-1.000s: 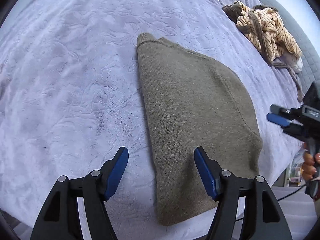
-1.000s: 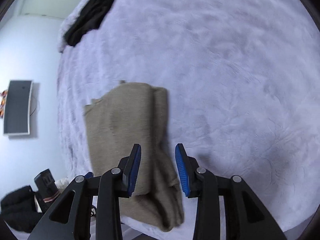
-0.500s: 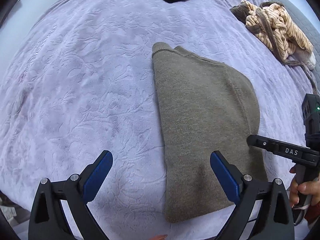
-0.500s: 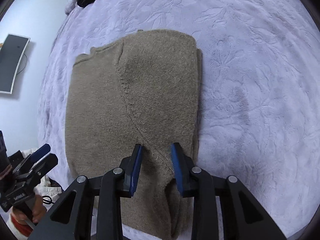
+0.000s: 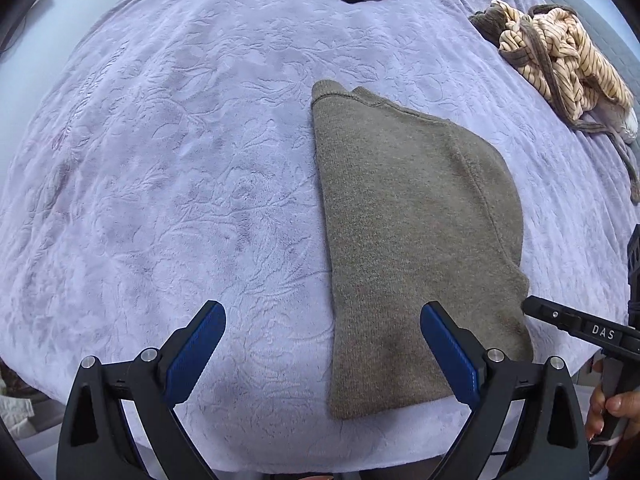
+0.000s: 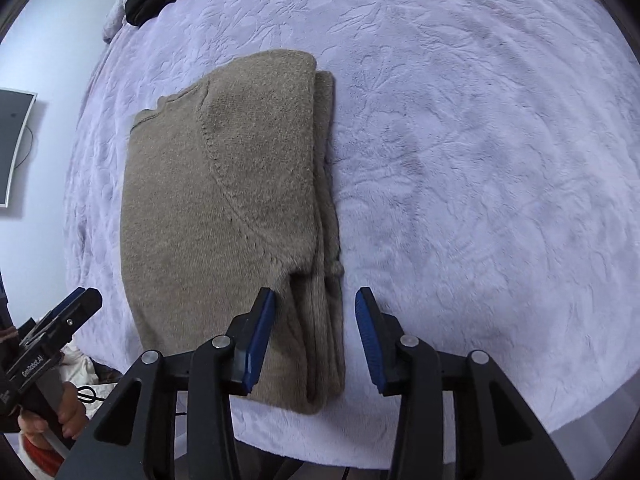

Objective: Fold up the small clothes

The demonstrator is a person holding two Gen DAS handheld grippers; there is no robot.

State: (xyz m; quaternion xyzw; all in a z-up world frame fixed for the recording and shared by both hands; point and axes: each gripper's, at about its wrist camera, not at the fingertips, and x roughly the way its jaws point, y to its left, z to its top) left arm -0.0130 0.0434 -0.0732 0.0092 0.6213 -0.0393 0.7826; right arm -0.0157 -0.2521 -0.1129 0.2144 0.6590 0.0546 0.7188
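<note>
Only left wrist view shows striped garment (image 5: 560, 60), far beyond 1 folded brown sweater (image 5: 404, 240) on bed (image 5: 160, 160). Left tool (image 5: 322, 352) wide, empty, over sweater's near left edge. Right tool (image 6: 316, 336) has just been opening, straddles sweater's folded right edge, pads clear.

Bright, even daylight; soft shadows; sharp focus; fisheye-bent edges.
</note>
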